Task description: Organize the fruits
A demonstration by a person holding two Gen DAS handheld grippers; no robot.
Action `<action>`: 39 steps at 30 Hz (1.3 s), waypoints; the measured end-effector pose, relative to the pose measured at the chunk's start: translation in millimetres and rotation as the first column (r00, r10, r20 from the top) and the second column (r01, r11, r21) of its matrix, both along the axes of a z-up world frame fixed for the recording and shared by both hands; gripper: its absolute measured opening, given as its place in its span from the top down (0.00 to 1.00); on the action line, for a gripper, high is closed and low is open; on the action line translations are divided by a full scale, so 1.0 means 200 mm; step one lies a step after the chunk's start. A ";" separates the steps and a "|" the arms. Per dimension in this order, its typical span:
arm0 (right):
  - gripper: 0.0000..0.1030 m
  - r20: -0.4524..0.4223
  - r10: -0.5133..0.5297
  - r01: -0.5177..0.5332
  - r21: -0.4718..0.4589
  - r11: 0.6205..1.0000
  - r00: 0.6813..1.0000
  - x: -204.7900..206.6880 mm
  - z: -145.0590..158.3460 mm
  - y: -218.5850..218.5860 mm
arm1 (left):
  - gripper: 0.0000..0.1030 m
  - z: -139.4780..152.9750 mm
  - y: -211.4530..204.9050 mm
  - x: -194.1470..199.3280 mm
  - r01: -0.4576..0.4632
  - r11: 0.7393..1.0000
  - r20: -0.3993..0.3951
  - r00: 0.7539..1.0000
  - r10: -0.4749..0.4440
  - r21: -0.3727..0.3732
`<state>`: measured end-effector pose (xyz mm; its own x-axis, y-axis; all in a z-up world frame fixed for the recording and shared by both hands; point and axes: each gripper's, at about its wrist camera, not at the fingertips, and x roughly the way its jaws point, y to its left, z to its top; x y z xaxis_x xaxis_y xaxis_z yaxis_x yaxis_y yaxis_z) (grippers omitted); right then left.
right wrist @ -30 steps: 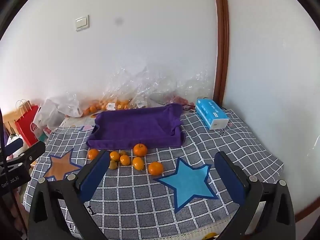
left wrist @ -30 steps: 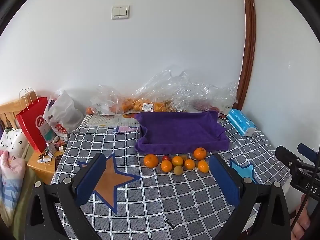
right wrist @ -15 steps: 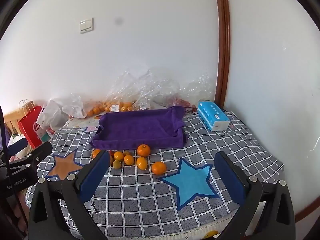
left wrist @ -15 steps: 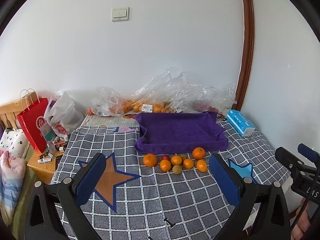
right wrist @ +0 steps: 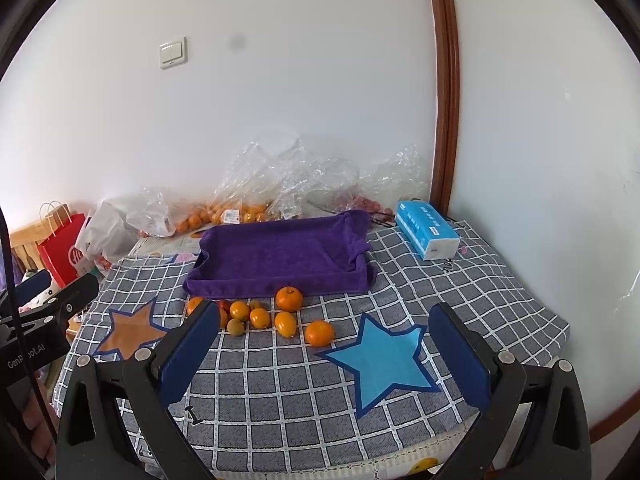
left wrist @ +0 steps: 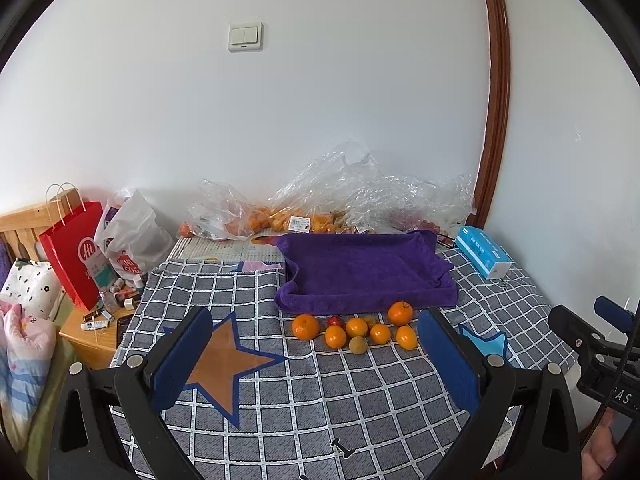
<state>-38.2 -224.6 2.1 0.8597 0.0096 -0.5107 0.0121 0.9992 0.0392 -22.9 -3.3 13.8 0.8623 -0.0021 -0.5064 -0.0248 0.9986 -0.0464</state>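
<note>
At the bottom of the left wrist view, the left gripper (left wrist: 316, 356) is seen spread wide, nothing held between its blue pads. The right gripper (right wrist: 326, 356) is likewise splayed and empty (low in its own frame). Just beyond, at centre frame, the small fruits (left wrist: 356, 330) are clustered on the checked cloth (left wrist: 320, 400), one orange (right wrist: 319, 332) set slightly apart toward the blue star (right wrist: 386, 360). Behind them the purple tray (left wrist: 360, 270) is found, with clear bags (left wrist: 360, 196) against the wall.
</note>
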 end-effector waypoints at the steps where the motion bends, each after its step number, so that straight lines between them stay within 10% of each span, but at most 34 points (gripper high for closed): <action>1: 0.01 0.001 0.000 0.000 -0.003 1.000 1.000 0.00 0.00 0.00 | 0.00 0.00 0.01 0.00 0.000 1.000 0.000 1.000 0.000 -0.004; 39: 0.01 -0.002 0.015 -0.015 -0.003 1.000 1.000 -0.01 -0.02 0.04 | 0.00 -0.03 0.00 -0.04 0.002 1.000 0.005 1.000 -0.002 -0.017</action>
<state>-40.4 -216.4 -1.4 0.8584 0.0211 -0.5126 -0.0028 0.9993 0.0364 -30.6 -3.5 8.2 0.8650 -0.0124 -0.5016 -0.0228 0.9977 -0.0640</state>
